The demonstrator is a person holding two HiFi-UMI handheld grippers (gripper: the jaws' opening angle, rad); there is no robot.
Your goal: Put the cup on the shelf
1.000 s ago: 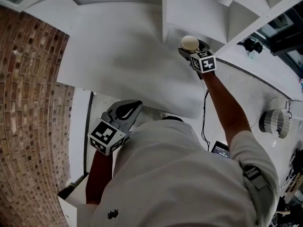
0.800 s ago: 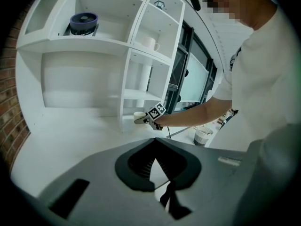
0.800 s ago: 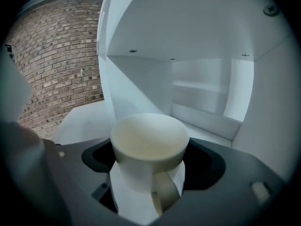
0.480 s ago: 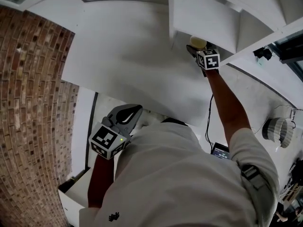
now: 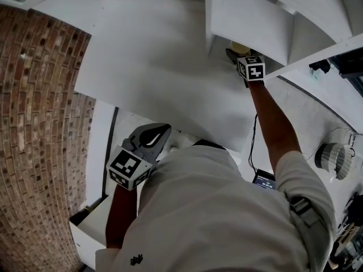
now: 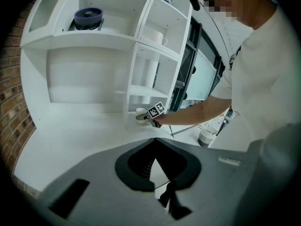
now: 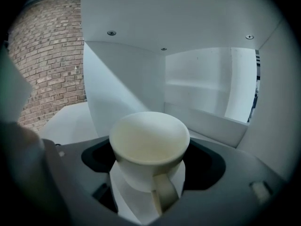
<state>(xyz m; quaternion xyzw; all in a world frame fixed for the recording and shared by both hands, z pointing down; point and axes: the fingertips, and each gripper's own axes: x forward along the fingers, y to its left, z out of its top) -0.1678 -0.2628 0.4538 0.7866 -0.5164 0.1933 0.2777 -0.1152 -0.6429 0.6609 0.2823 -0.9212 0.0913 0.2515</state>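
A cream cup (image 7: 149, 145) with its handle turned toward the camera sits between the jaws of my right gripper (image 7: 148, 185), which is shut on it. In the head view that gripper (image 5: 238, 55) reaches with an outstretched arm into a low compartment of the white shelf unit (image 5: 249, 21), and the cup (image 5: 239, 47) is partly under the compartment's top board. The left gripper view shows the cup (image 6: 140, 112) at the compartment's mouth. Whether it rests on the shelf floor I cannot tell. My left gripper (image 5: 156, 135) hangs close to the person's chest, shut and holding nothing.
A brick wall (image 5: 34, 123) runs along the left. On upper shelves stand a dark round object (image 6: 88, 19) and a white mug (image 6: 157, 37). A white ribbed object (image 5: 332, 154), a cable (image 5: 253, 143) and a small device (image 5: 264, 180) lie on the counter at the right.
The right gripper has carried the cup forward and deeper into the shelf compartment. The left gripper has stayed where it was.
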